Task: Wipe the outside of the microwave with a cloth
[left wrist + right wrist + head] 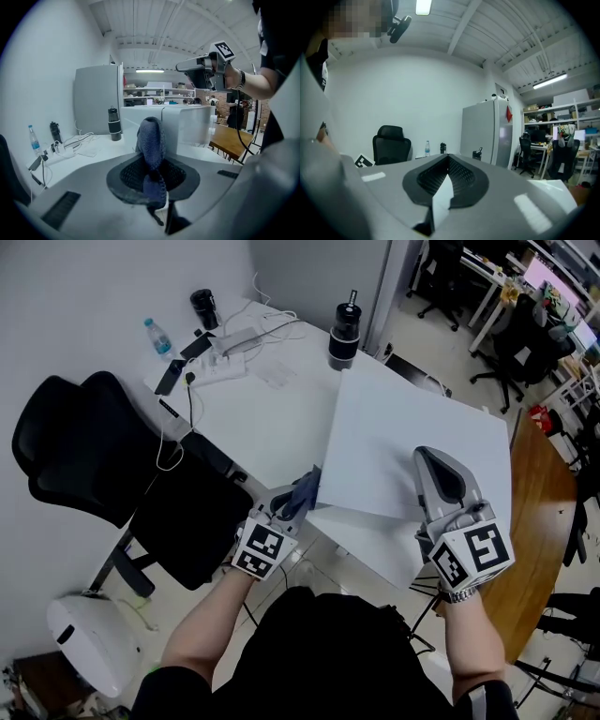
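Note:
The microwave [403, 442] is a white box on the white table [253, 413]; I look down on its top. A dark blue cloth [303, 490] is bunched between the jaws of my left gripper [294, 499], at the microwave's near left corner. In the left gripper view the cloth [152, 143] stands up from the shut jaws, with the microwave [180, 124] just behind it. My right gripper [424, 456] lies over the microwave's top near its front edge, jaws shut with nothing in them [446, 165]. It also shows raised in the left gripper view [185, 68].
A black office chair [112, 474] stands left of the table. A water bottle [157, 337], a black mug [203, 307], a power strip with cables [230, 341] and a black tumbler [344, 334] sit at the back. A wooden table [539, 512] lies to the right.

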`<state>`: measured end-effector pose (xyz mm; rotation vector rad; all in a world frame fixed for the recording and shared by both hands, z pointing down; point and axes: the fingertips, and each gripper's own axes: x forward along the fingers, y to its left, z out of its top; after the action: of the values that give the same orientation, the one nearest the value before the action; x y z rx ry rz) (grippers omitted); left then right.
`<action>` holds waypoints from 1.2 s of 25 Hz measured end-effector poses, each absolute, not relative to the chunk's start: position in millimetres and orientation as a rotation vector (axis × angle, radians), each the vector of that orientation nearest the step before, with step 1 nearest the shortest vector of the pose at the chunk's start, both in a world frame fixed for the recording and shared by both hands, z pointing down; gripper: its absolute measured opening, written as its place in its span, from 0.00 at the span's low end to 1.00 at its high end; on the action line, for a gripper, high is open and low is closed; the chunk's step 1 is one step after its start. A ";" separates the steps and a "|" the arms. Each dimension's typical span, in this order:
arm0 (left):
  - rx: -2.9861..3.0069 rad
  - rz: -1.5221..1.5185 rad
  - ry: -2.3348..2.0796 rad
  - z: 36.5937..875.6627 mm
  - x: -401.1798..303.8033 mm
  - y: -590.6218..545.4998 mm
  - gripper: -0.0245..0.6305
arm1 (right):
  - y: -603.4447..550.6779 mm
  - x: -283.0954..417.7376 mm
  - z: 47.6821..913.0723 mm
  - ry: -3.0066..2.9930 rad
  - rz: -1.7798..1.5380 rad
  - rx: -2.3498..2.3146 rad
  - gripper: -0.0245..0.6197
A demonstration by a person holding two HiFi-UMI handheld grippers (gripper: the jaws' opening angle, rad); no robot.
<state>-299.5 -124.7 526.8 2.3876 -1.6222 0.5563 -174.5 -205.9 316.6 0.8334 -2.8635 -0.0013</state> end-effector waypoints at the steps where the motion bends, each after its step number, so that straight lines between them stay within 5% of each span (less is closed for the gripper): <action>1: 2.397 0.552 -1.607 527.8 -298.9 -130.7 0.13 | -207.9 -176.4 316.9 -2.858 -0.002 0.843 0.04; 30: 2.355 0.608 -1.520 570.6 -340.8 -298.2 0.13 | -258.7 -143.0 328.6 -2.730 0.040 1.116 0.04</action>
<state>-340.8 -298.2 570.6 2.3554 -1.5198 0.6080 -143.0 -258.7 328.6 1.1163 -2.7299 0.0400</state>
